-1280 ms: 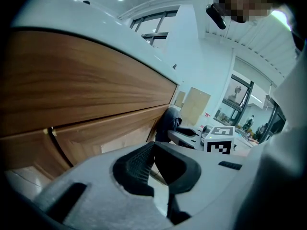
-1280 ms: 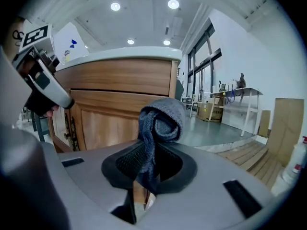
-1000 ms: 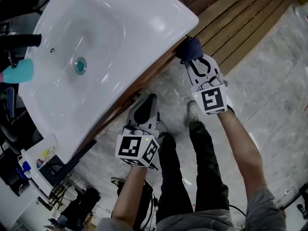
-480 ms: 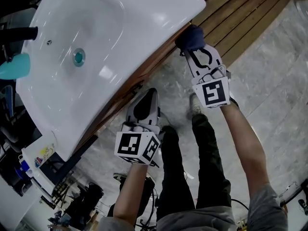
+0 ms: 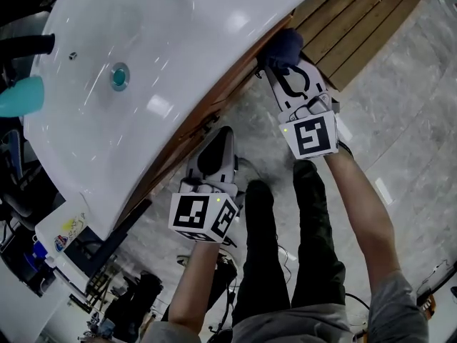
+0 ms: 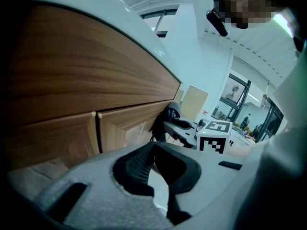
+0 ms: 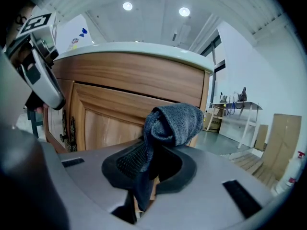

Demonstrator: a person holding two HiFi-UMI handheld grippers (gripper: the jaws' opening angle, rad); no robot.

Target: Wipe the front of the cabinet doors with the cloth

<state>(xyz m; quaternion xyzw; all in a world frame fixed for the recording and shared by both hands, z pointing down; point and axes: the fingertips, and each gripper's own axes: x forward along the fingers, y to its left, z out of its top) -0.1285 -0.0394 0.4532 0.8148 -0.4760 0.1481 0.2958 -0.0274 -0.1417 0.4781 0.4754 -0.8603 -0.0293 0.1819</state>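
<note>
the right gripper [image 5: 284,68] is clenched on the dark blue cloth [image 5: 283,46], bunched up at the wooden cabinet door [image 7: 108,121] under the white sink [image 5: 186,41] (left gripper [image 5: 216,148] closed, holding nothing).

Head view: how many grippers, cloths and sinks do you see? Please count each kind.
Grippers: 2, left gripper and right gripper
Cloth: 1
Sink: 1
Total: 4
</note>
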